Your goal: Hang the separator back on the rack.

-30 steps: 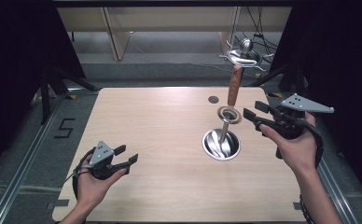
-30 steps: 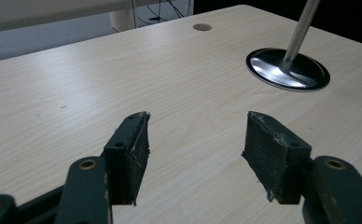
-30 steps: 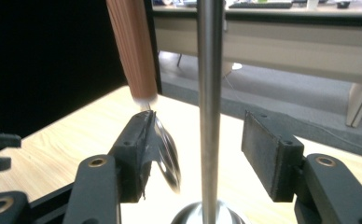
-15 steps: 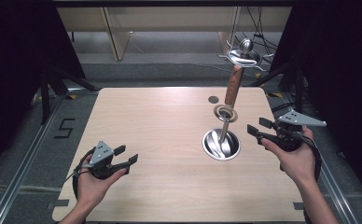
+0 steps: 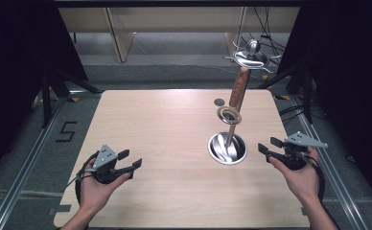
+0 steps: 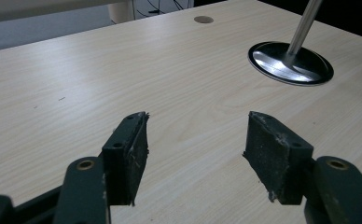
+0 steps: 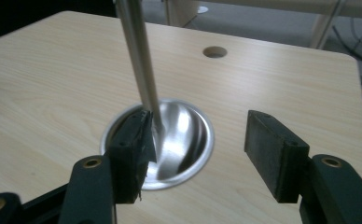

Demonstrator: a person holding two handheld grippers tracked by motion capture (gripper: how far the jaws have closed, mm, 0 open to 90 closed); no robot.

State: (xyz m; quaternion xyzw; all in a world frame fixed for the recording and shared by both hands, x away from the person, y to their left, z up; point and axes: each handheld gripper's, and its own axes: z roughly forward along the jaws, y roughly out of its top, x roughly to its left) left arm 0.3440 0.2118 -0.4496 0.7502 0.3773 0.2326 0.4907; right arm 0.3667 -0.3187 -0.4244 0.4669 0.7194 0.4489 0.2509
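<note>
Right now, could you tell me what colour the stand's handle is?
Reddish-brown wood handle, clearest in the high view.

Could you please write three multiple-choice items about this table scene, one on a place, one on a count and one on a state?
1. Where does the metal stand sit on the table?
A. on its right half, near the right tongs
B. at the front left corner
C. in the middle of the far edge

2. How many metal rings sit on the stand's rod below the wooden handle?
A. none
B. one
C. three

3. How do the right tongs stand?
A. shut on the rod
B. shut on the wooden handle
C. open, holding nothing

Answers:
1. A: the high view shows the round base right of centre, beside the right tongs.
2. B: a single ring shows around the rod.
3. C: the right gripper view shows a wide gap between the pads, with nothing clamped.
</note>
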